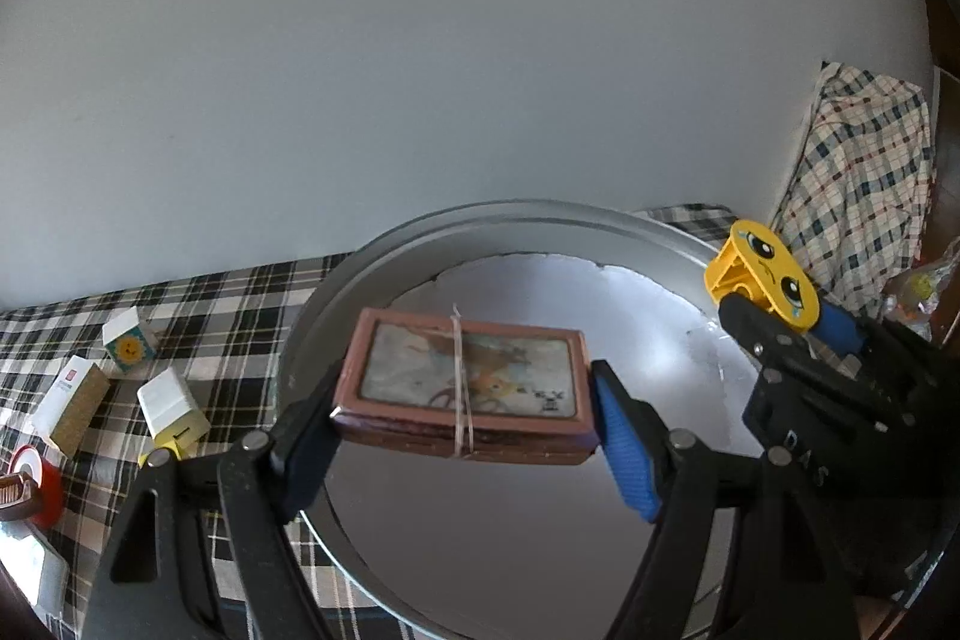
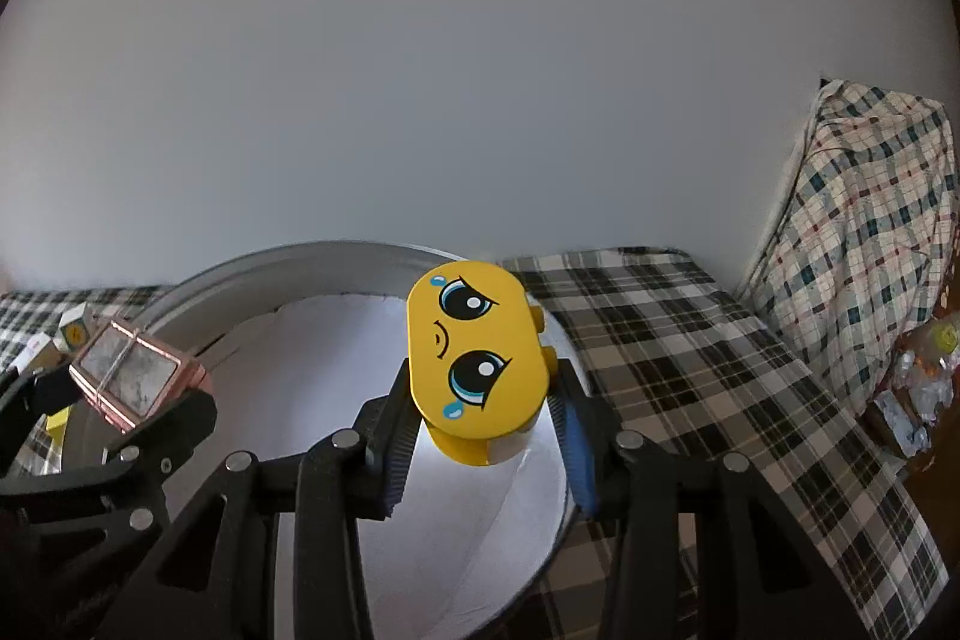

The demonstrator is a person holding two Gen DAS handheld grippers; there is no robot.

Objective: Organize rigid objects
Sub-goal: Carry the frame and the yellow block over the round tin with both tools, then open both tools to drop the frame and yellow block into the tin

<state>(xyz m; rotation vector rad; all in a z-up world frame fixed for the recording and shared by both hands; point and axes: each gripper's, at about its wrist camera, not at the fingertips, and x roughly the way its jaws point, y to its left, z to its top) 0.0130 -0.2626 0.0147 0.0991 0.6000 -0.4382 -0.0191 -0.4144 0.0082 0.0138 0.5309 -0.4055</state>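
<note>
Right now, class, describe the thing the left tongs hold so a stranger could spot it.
Find the big round metal tray on the plaid cloth. Above it, the left tongs clamp a flat pinkish-brown box. Unlike the yellow face toy, it is rectangular and bound by a rubber band.

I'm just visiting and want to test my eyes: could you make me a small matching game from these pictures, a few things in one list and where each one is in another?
Things:
1. pink card box
2. yellow face toy
3. round metal tray
4. small white boxes

Places:
A. lying on the checked cloth, left of the tray
B. held in the right gripper
C. below both held things
D. held in the left gripper

Pairs: 1-D, 2-B, 3-C, 4-A
</note>
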